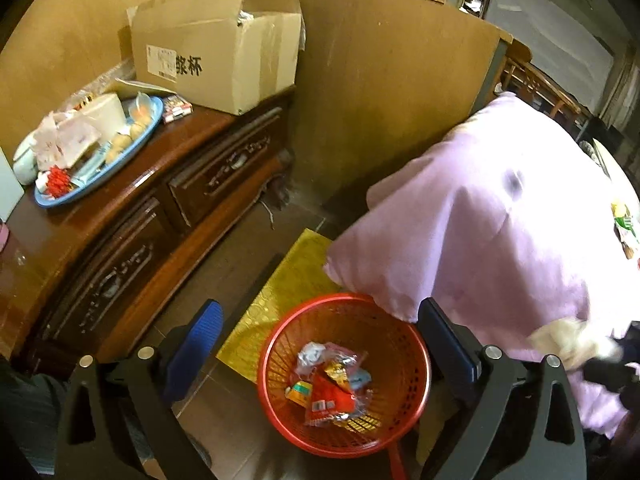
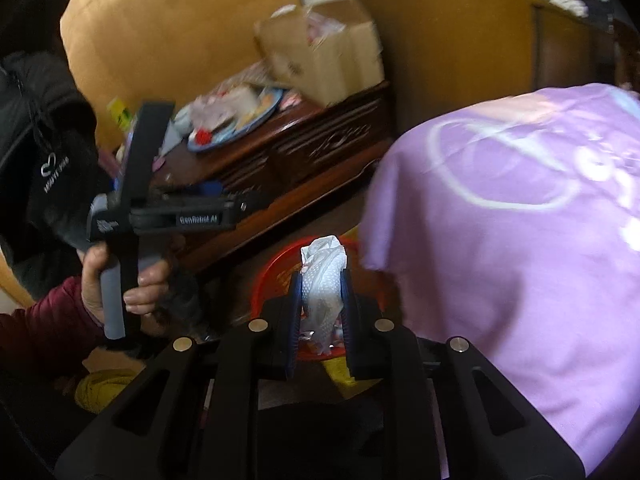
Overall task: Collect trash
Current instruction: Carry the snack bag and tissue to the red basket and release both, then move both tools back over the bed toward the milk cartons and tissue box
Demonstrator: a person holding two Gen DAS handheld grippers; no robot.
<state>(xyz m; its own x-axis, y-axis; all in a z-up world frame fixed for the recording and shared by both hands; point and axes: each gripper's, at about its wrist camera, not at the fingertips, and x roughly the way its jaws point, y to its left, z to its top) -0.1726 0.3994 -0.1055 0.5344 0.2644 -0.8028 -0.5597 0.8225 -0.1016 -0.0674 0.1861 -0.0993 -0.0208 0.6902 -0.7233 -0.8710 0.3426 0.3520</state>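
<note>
A red plastic basket [image 1: 280,344] stands on the floor and holds several wrappers [image 1: 332,384], red, yellow and clear. My left gripper [image 1: 320,308] hangs open above it, its blue pads wide apart on either side of the basket and nothing between them. My right gripper [image 2: 322,280] is shut on a crumpled white tissue [image 2: 324,256], held over the basket's rim [image 2: 272,272]. In the left wrist view that tissue [image 1: 568,336] shows blurred at the right edge. A person's hand [image 2: 104,280] grips the left tool's handle.
A purple cloth [image 1: 480,240] drapes over a table at the right and overhangs the basket. A dark wooden cabinet [image 1: 120,240] at the left carries a cluttered blue tray [image 1: 60,200] and a cardboard box [image 1: 224,60]. A yellow mat [image 1: 280,292] lies under the basket.
</note>
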